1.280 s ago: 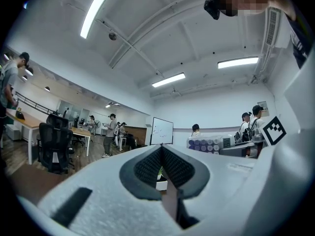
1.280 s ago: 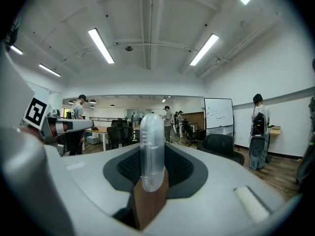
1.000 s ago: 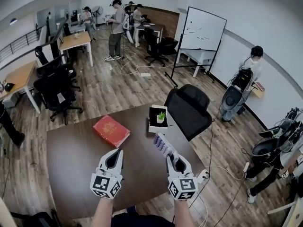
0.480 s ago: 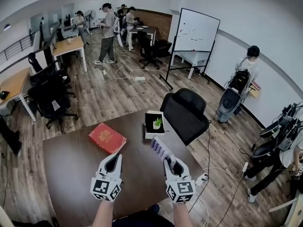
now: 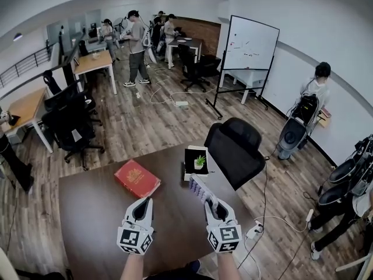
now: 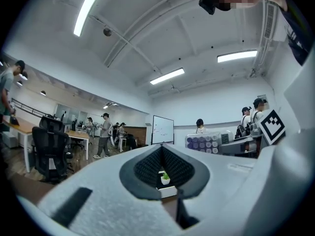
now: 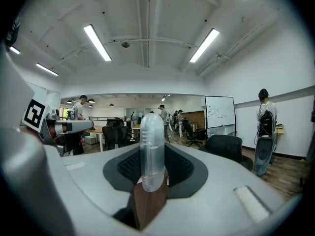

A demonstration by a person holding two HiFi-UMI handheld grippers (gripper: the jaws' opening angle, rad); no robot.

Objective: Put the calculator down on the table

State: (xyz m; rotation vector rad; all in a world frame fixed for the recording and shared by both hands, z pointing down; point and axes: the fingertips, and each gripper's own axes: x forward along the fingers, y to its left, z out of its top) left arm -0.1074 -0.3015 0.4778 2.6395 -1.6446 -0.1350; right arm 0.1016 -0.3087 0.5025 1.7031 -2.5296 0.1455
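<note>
Calculator (image 5: 199, 188): in the air over the right side of the table (image 5: 93, 197). It has a pale body and purple keys, and stands on its long edge.
Right tool (image 5: 211, 202): jaws clamped on the calculator's near end, face and back, probably for a steady carry. It likely needs rolling to lie flat.
Left tool (image 5: 141, 204): tips together, empty, apparently idle alongside.
Surroundings: the red book (image 5: 137, 178) and potted plant (image 5: 199, 161) sit farther off.
</note>
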